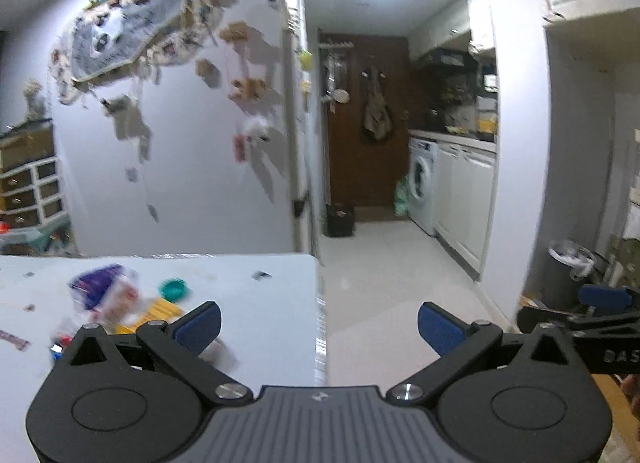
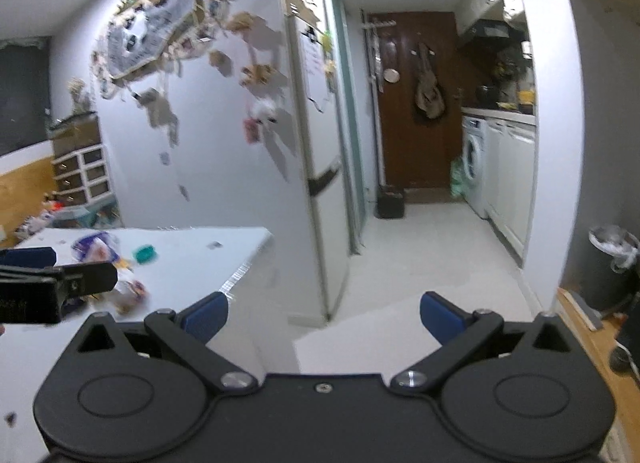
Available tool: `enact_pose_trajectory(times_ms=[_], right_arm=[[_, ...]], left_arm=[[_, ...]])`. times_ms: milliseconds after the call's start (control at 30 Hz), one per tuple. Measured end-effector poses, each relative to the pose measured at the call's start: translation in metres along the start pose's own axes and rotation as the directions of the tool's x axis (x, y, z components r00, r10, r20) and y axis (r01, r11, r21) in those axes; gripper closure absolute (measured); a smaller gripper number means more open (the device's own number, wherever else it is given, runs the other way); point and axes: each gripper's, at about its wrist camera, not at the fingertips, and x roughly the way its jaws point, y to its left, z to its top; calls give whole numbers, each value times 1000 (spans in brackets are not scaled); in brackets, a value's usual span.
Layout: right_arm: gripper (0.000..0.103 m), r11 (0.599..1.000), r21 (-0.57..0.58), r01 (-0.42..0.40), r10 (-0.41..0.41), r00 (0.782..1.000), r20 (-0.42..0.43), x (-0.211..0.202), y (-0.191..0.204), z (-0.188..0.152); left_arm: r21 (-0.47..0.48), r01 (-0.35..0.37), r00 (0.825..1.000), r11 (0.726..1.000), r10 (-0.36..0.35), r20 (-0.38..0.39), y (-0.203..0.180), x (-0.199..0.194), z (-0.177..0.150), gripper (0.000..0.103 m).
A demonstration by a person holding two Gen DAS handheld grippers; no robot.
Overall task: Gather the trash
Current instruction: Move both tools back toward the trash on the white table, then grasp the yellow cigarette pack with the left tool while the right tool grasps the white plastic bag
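1. I am holding my left tongs [image 1: 319,322] spread wide and empty, out over the near right edge of the white tabletop [image 1: 248,295], with the kitchen passage ahead.
2. I am holding my right tongs [image 2: 323,315] just as wide and just as empty, off the right side of the tabletop above the pale floor.
3. The trash is lying on the tabletop, left of and beyond both tongs: a crumpled purple-and-white wrapper [image 1: 102,287], a yellow packet [image 1: 154,313] just near of it, and a teal lid-like piece [image 1: 174,289] to its right. Small scraps are scattered further out. The pictures are blurred, so I cannot read any label.
4. A lined trash bin [image 2: 614,259] is standing on the floor at the far right, well apart from the litter.
5. As I judge it, nothing is collected yet, and I am only approaching the first pick.
6. To do this well, I should be swinging the left tongs leftward and tipping them down toward the purple wrapper, since that pile lies on their side.
7. I should be slowing before closing, because crumpled film slides and springs away; pinching a raised fold looks safer than scraping the flat surface.
8. I should be keeping the right tongs clear of the left ones.
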Motion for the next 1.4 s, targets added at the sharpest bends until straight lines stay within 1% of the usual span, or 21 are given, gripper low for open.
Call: enact_pose_trajectory(times_ms=[133,300,433,533,700,833,1000,1200,1400], right_arm=[[0,998,-15,-59,59,998,18,11,25,9],[0,992,-60,-110,112,994,20,30,57,17],[0,982,-88,-166,168,985,23,45,77,21],[0,976,-107,-189,191,982,12,58,91,22],[0,968,-115,-224,224,974,-8,81,104,22],[0,960,-123,-253,252,967,-26,98,110,17],[0,944,-137,-299,295,954,-48,111,117,9],[0,927,-141,-349,341,937,-78,129,128,1],[0,907,-172,-386,369,922,-121,148,148,-6]], left_arm=[[-21,-51,998,998,52,20,32,4,7,0],[-74,-73,997,995,75,26,77,17,13,0],[-119,-61,997,991,65,35,110,34,18,0],[-141,-36,998,989,42,42,129,48,19,0],[-195,54,998,979,-49,33,155,79,14,1],[-236,110,994,966,-108,23,170,104,0,1],[-274,106,994,956,-109,4,190,136,-18,1],[-316,72,997,946,-81,-18,212,162,-31,1],[-304,52,995,951,-75,-66,232,184,-39,1]])
